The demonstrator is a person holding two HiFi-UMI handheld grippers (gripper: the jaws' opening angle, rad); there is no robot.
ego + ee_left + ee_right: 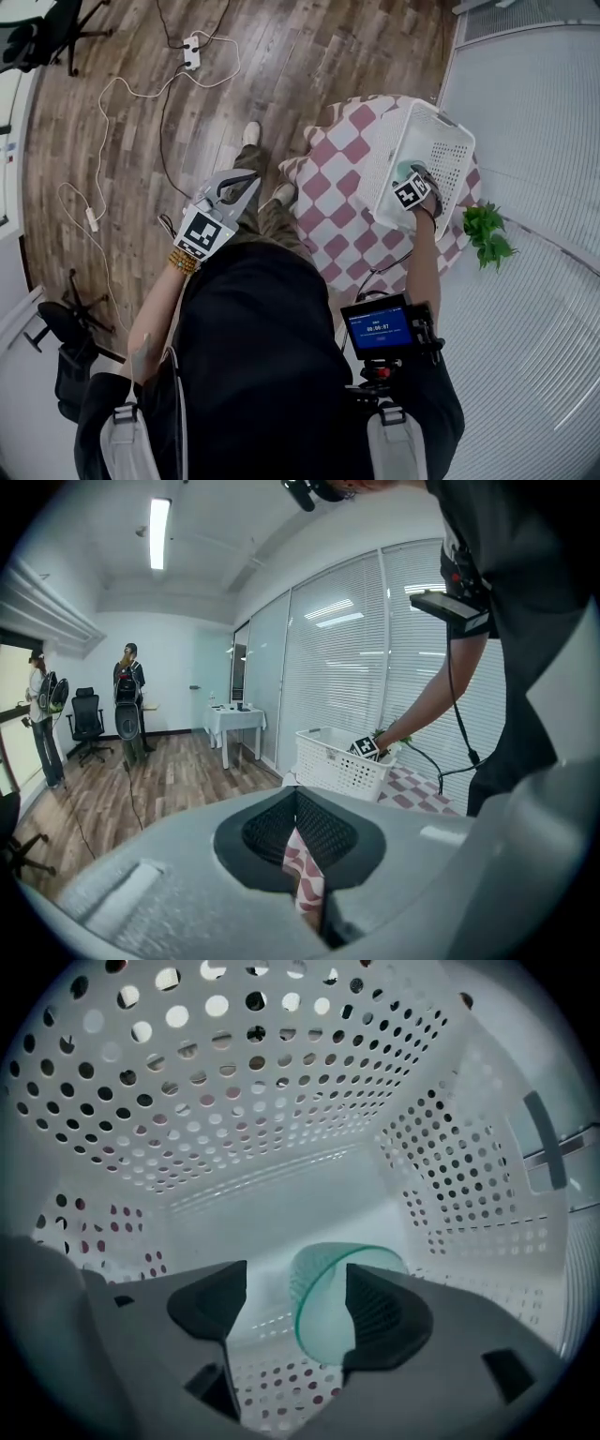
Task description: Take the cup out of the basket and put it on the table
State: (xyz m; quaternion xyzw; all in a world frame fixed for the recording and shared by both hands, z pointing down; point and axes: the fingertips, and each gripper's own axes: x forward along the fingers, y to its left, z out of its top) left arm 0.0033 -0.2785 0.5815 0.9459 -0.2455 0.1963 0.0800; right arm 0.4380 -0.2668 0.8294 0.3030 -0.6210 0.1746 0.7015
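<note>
A translucent green cup (323,1309) lies on its side on the floor of the white perforated basket (262,1101). My right gripper (292,1283) is down inside the basket, open, with the cup between its jaws and close to the right pad (380,1312); the left pad stands clear of it. From the head view the basket (441,141) sits on the table with the pink-and-white checked cloth (333,164), and the right gripper (409,183) reaches into it over the greenish cup (405,170). My left gripper (249,182) hangs shut and empty over the floor, left of the table.
A green plant (487,234) stands at the table's right edge by the blinds. Cables and a power strip (191,52) lie on the wooden floor. A black chair base (66,328) is at my lower left. Two people (127,700) stand far off.
</note>
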